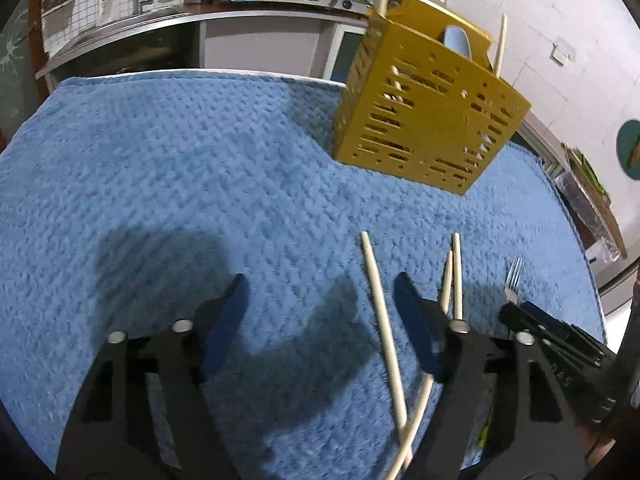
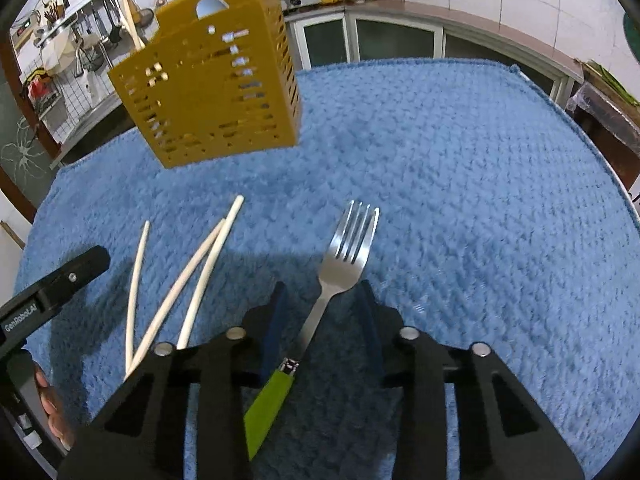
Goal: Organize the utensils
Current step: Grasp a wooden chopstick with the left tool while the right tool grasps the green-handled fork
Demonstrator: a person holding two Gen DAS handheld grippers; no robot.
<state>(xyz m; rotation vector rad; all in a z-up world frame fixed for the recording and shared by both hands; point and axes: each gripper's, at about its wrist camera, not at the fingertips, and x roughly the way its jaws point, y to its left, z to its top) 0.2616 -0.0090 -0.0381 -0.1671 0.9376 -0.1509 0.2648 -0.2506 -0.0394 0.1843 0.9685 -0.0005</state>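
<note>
The fork is stiff and slick (best pinched at its narrow steel neck); right tongs straddle it, narrowed, not yet pressing. Left tongs stand wide around one light chopstick.

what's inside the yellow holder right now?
The yellow holder has pale chopsticks sticking out the top and a blue-white rounded piece at its handle cutout. Its walls hide the lower contents.
</note>
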